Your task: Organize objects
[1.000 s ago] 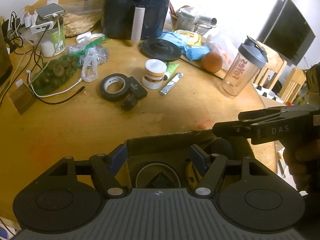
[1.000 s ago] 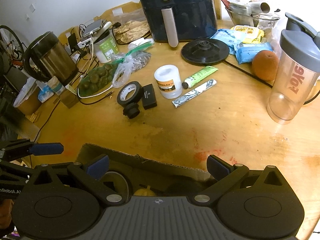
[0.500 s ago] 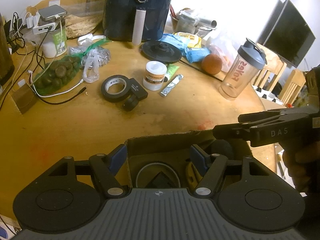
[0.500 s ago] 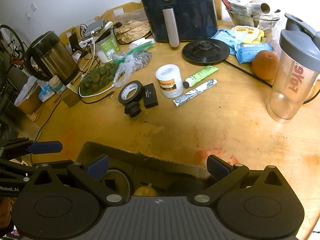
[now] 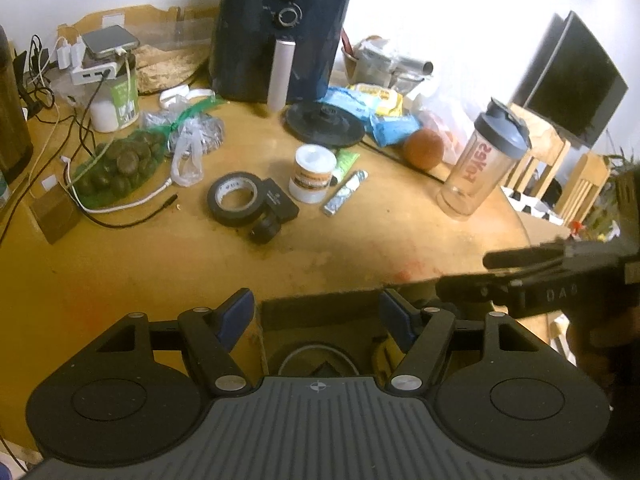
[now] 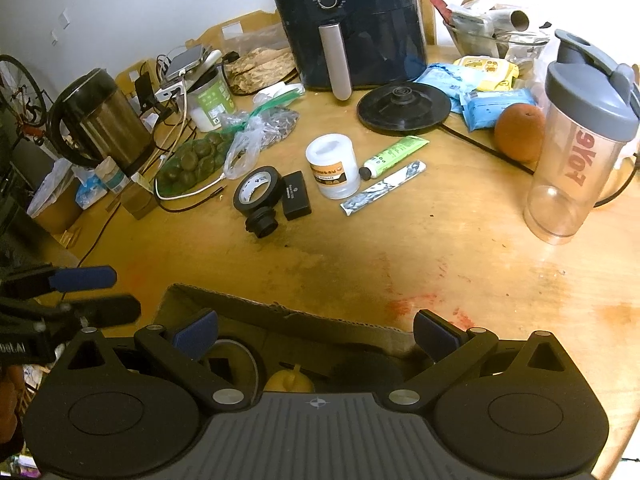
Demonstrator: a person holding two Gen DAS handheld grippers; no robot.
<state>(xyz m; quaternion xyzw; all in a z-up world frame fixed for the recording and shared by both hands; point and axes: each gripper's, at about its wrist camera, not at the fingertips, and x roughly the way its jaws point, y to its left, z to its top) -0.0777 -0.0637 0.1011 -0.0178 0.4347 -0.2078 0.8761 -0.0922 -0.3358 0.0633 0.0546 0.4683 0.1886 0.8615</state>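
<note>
Both the left gripper (image 5: 316, 312) and right gripper (image 6: 314, 332) hang open and empty over the cardboard box (image 6: 280, 314). The tape roll (image 6: 258, 192) lies well beyond, crowded by a black case (image 6: 296, 200); a careless grab could knock neighbours aside.

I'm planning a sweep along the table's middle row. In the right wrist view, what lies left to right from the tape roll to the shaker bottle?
Tape roll → black case → white jar → foil sachet → shaker bottle.

The right gripper (image 5: 560, 280) reads "DAS"; the shaker bottle's (image 6: 580, 152) red lettering appears mirrored.
</note>
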